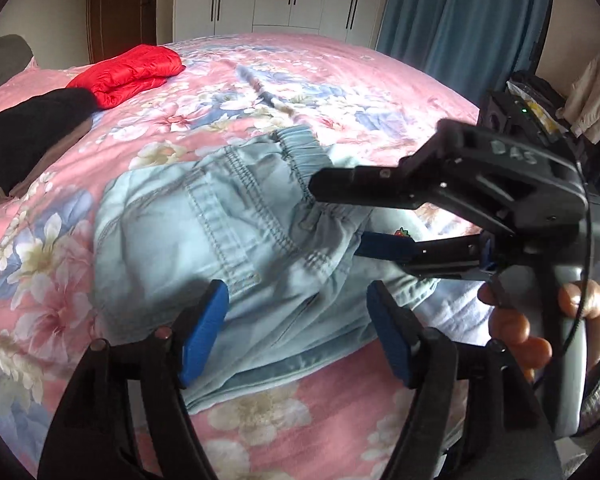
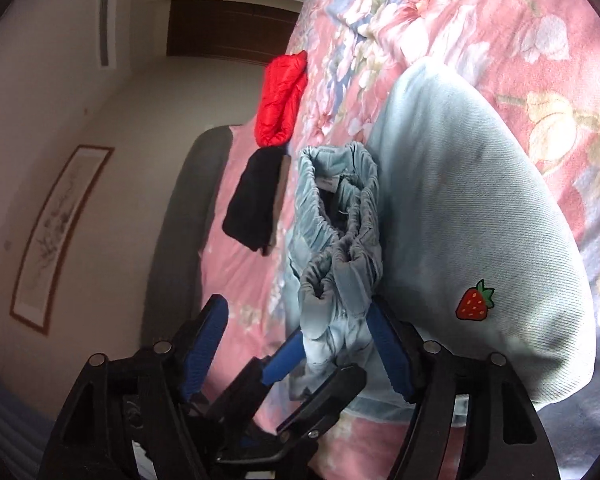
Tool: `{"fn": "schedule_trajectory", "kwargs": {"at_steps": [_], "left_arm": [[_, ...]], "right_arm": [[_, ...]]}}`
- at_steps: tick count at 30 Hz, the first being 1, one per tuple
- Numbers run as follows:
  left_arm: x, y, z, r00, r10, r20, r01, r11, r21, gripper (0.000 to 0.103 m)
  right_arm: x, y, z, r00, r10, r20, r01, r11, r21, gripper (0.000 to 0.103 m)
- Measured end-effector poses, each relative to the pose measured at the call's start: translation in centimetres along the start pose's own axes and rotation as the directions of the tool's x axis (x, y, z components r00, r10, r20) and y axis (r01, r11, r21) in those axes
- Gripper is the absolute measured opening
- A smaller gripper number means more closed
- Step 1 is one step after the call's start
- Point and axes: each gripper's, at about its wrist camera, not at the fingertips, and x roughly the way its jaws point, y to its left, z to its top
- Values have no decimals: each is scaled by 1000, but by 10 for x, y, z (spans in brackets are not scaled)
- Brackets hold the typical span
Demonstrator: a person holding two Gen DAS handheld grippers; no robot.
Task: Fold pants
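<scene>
Bedspread [image 1: 300, 80] beyond pants [image 1: 220, 240]: open floral surface. Left of pants: black garment [image 1: 32, 140], red jacket [image 1: 132, 72] block passage.

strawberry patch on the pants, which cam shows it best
The right wrist view: the strawberry patch is large, sharp and unobstructed on the pale blue pants. The left wrist view shows it only tiny and blurry, beside the right gripper.
</scene>
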Motion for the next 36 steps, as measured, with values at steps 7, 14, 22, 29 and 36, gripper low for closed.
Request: {"fn": "schedule_trajectory", "kwargs": {"at_steps": [7,14,22,29,36], "left_arm": [[-34,46,-27,998,65,20,-59,975,-213,75],[-39,81,-39,996,89,8,-81,938,-338,75],[-28,95,-34,1000,-24,-3,20,901,-433,76],[-3,113,-9,970,-238,56,229,801,-553,81],[48,122,28,907,-418,53,363,713,-600,79]], "right_arm": [[17,19,-8,935,-349,62,354,918,-180,32],[-21,50,-10,921,-299,249,362,894,-264,26],[-36,-11,5,872,-470,137,486,863,-139,35],[-77,30,-8,768,-527,365,626,738,-253,57],[8,76,-58,907,-373,195,404,646,-648,48]]}}
